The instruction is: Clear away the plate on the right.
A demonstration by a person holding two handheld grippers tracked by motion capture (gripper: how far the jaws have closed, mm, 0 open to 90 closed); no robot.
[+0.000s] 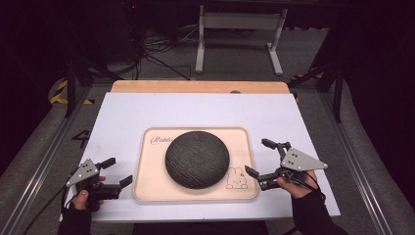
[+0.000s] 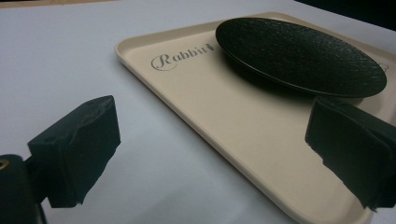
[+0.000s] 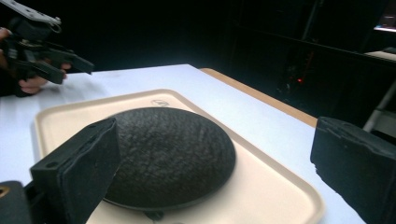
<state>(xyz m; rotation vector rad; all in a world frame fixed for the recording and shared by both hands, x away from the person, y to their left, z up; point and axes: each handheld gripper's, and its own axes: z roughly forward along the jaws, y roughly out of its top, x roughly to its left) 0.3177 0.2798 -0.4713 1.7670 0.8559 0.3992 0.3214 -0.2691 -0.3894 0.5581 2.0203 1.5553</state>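
A cream tray [image 1: 195, 192] is laid on the white table [image 1: 195, 110], and everything else is told from this tray. A round black plate [image 1: 197, 158] is turned upside down, like a little hill, and is set in the middle of the tray. Its bumpy black back is seen from above, and its edge is rested on the tray floor. A word in curly letters [image 1: 160, 140] is printed on the tray behind the plate, at the far left corner. A small rabbit drawing [image 1: 236, 178] is printed at the near right corner, just beside the plate. The left gripper [image 1: 117, 172] is held by a hand in a black glove [image 1: 80, 198] just off the left side of the tray, at its near end. Its two black jaws are spread wide apart, and nothing is held between them. In the left gripper view, one jaw is seen over the white table and the other over the near edge of the tray. The right gripper [image 1: 258, 156] is held by the other gloved hand [image 1: 297, 185] just off the right side of the tray. Its jaws are also spread wide, and nothing is pinched by them. The plate is not touched by either gripper.
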